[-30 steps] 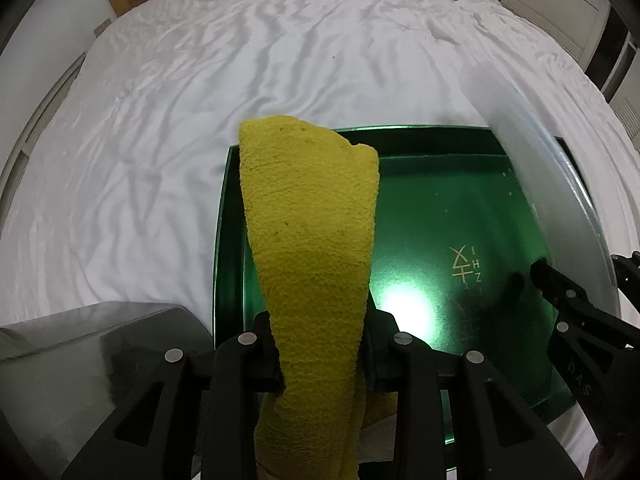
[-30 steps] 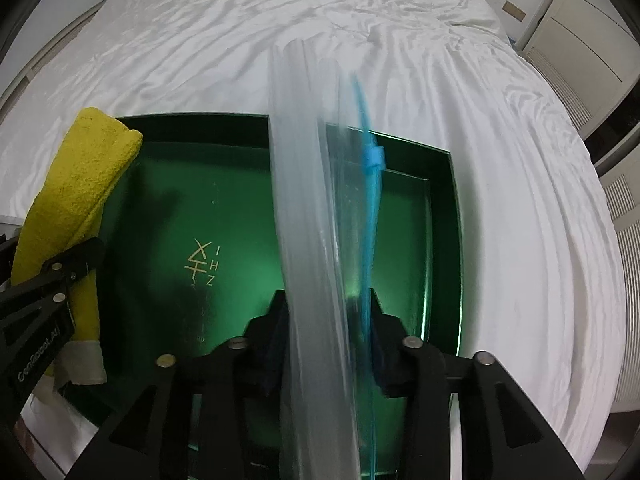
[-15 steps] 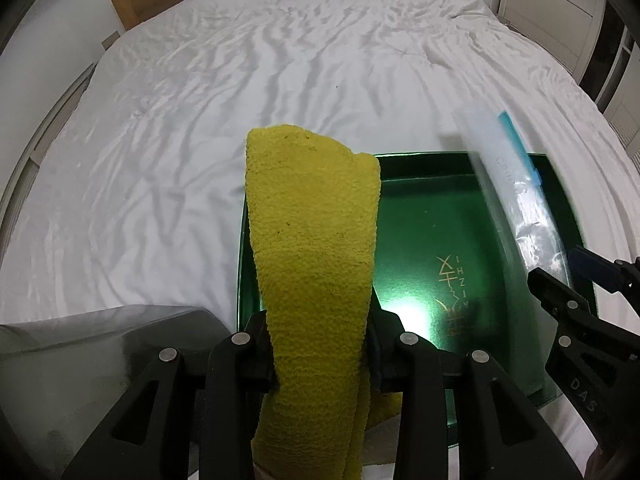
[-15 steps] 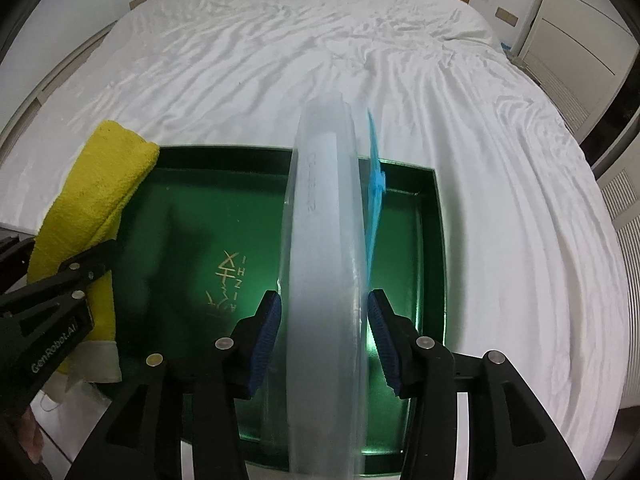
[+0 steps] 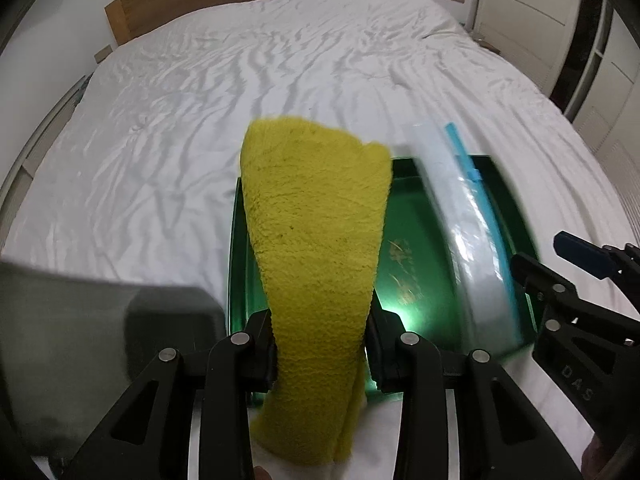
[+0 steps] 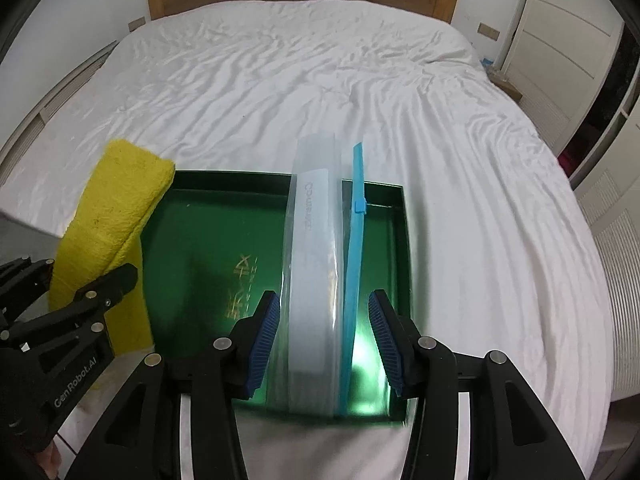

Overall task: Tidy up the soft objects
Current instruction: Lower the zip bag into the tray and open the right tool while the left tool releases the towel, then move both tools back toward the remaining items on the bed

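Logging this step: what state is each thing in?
yellow towel: folded, clamped in left claw, jaws just eased wider.
zip bag: upright between right claw pads, jaws just opened, not pinched.
green tray: flat on bed.

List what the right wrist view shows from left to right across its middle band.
left gripper → yellow towel → green tray → clear zip bag → its blue slider strip → white bed sheet
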`<move>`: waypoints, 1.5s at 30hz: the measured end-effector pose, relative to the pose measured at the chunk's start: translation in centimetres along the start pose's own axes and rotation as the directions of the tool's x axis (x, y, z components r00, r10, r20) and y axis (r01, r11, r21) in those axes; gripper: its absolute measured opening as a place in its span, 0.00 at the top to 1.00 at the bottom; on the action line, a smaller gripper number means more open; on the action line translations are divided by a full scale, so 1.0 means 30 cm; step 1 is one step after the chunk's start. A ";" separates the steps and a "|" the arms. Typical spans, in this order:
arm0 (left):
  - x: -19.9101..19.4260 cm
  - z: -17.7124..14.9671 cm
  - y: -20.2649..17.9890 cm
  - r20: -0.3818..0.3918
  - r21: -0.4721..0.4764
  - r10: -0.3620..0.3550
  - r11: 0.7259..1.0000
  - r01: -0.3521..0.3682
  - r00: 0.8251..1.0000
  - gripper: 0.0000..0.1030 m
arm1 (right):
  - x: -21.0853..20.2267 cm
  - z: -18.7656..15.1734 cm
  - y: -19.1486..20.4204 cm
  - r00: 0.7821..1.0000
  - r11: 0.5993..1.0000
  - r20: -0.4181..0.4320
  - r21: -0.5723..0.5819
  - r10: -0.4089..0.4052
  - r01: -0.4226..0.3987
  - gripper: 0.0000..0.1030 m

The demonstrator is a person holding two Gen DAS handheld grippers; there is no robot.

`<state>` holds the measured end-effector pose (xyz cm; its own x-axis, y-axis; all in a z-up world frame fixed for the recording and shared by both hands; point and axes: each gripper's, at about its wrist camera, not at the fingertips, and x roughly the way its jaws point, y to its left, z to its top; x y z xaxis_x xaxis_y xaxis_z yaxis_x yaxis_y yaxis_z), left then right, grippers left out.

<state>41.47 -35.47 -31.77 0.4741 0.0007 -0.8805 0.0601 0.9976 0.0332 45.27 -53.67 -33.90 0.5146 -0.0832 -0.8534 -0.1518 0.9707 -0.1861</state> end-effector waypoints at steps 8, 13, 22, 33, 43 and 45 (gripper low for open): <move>-0.211 -0.163 0.030 0.037 0.035 -0.073 0.997 0.072 0.997 0.65 | -0.188 -0.160 0.033 0.999 0.999 0.003 0.017 -0.042 0.042 0.55; -0.350 -0.300 0.150 0.040 0.036 -0.104 0.994 0.102 0.994 0.64 | -0.319 -0.256 0.144 0.998 0.998 0.015 -0.020 -0.060 0.060 0.55; -0.596 -0.520 0.484 0.044 0.059 -0.056 0.997 0.054 0.997 0.64 | -0.573 -0.418 0.481 1.000 0.998 0.003 -0.068 0.018 -0.017 0.55; -0.658 -0.777 1.107 -0.109 -0.075 0.113 0.990 -0.121 0.988 0.64 | -0.803 -0.516 0.948 0.983 0.978 -0.024 -0.095 0.182 -0.183 0.49; -0.565 -0.898 1.323 -0.137 -0.116 0.078 0.989 -0.095 0.987 0.64 | -0.724 -0.518 1.202 0.963 0.960 -0.079 -0.092 0.256 -0.263 0.48; -0.528 -0.913 1.333 -0.143 -0.095 0.071 0.992 -0.085 0.987 0.64 | -0.699 -0.529 1.236 0.960 0.957 -0.086 -0.094 0.266 -0.274 0.48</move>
<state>12.30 6.29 -29.44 0.3470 0.0812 -0.9343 -0.0643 0.9960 0.0627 15.47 -19.50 -30.64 0.3807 0.1588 -0.9109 -0.3656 0.9307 0.0094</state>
